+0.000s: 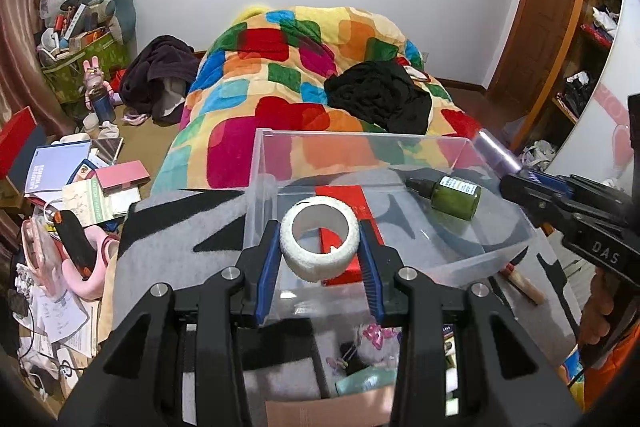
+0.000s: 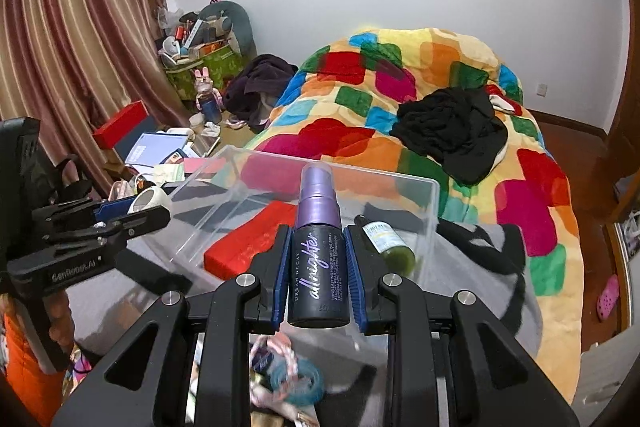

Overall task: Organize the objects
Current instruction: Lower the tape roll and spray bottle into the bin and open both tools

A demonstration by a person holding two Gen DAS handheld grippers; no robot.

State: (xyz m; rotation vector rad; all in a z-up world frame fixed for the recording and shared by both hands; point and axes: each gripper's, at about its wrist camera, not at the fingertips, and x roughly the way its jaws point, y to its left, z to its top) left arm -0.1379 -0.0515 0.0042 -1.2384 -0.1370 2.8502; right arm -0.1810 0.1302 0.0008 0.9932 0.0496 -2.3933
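1. The left claw [image 1: 320,251] was clamped on a roll of white tape [image 1: 319,242], its blue pads [image 1: 267,267] pressing the roll's sides, with the roll's hole facing the camera.
2. The roll was held above the near part of a clear plastic bin [image 1: 496,259].
3. The right claw [image 2: 318,267] gripped a dark spray bottle [image 2: 319,267] with a purple cap, lettered "all nighter", cap pointing forward over the same bin.
4. Inside the bin lay a flat red box [image 2: 244,247] and a small green dropper bottle [image 2: 390,243] on its side, the two apart.
5. The bin rested on a grey and black cloth [image 1: 168,227] at the foot of a bed with a bright patchwork blanket [image 1: 280,67].
6. A black garment [image 1: 376,95] lay crumpled on the blanket.
7. Books and papers [image 1: 80,195] cluttered the floor left of the bed.
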